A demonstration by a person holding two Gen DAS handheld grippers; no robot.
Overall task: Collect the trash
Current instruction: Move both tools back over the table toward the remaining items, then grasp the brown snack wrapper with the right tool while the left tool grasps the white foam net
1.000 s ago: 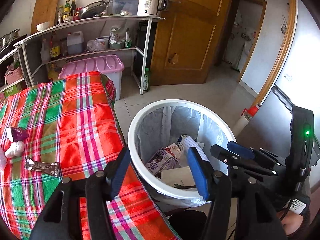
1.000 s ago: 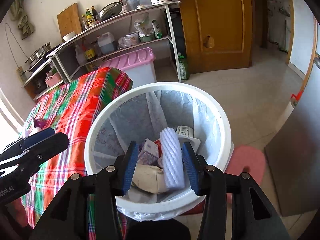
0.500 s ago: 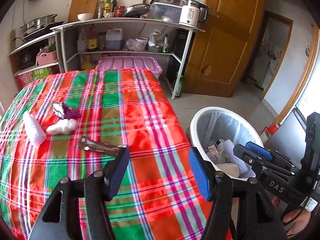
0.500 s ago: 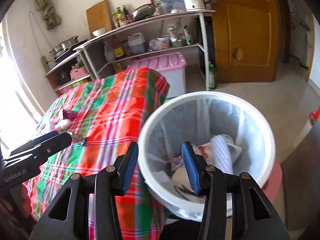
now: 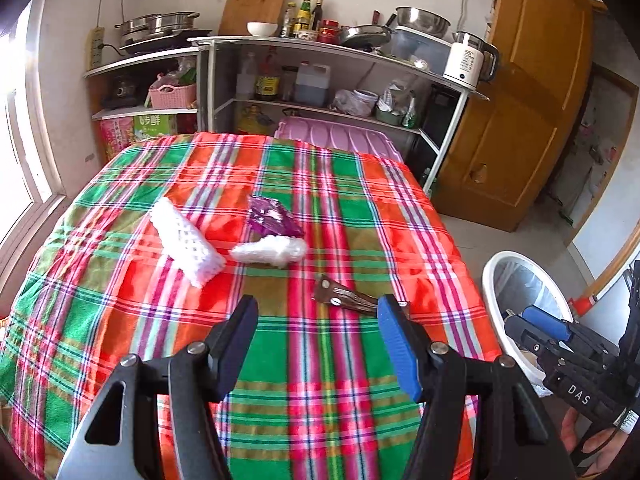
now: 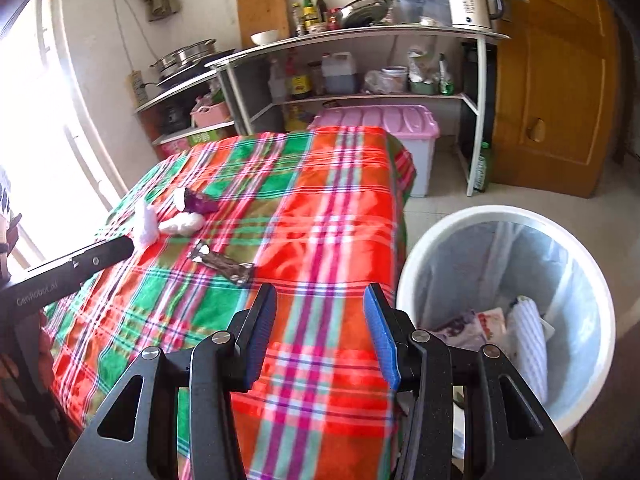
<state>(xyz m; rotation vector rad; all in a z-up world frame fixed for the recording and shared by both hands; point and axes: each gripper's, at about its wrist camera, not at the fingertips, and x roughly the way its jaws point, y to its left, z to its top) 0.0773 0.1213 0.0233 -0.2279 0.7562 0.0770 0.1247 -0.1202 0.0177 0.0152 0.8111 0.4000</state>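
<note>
Several pieces of trash lie on the plaid tablecloth [image 5: 320, 360]: a white foam net sleeve [image 5: 186, 242], a crumpled white wad [image 5: 272, 251], a purple wrapper [image 5: 272, 220] and a brown foil wrapper [image 5: 346, 300]. The foil wrapper also shows in the right wrist view [image 6: 220, 264]. My left gripper [image 5: 318, 320] is open and empty, just short of the foil wrapper. My right gripper [image 6: 320, 312] is open and empty over the table's near right edge. The white lined bin [image 6: 504, 224] stands on the floor right of the table and holds trash.
A metal shelf rack [image 5: 340, 48] with pots, bottles and a kettle stands behind the table. A pink-lidded storage box [image 6: 380, 120] sits below it. A wooden door [image 6: 552, 80] is at the right. A window is at the left.
Both grippers have swung left from over the bin to the table. The foam sleeve the right gripper held a second ago now lies in the bin.
</note>
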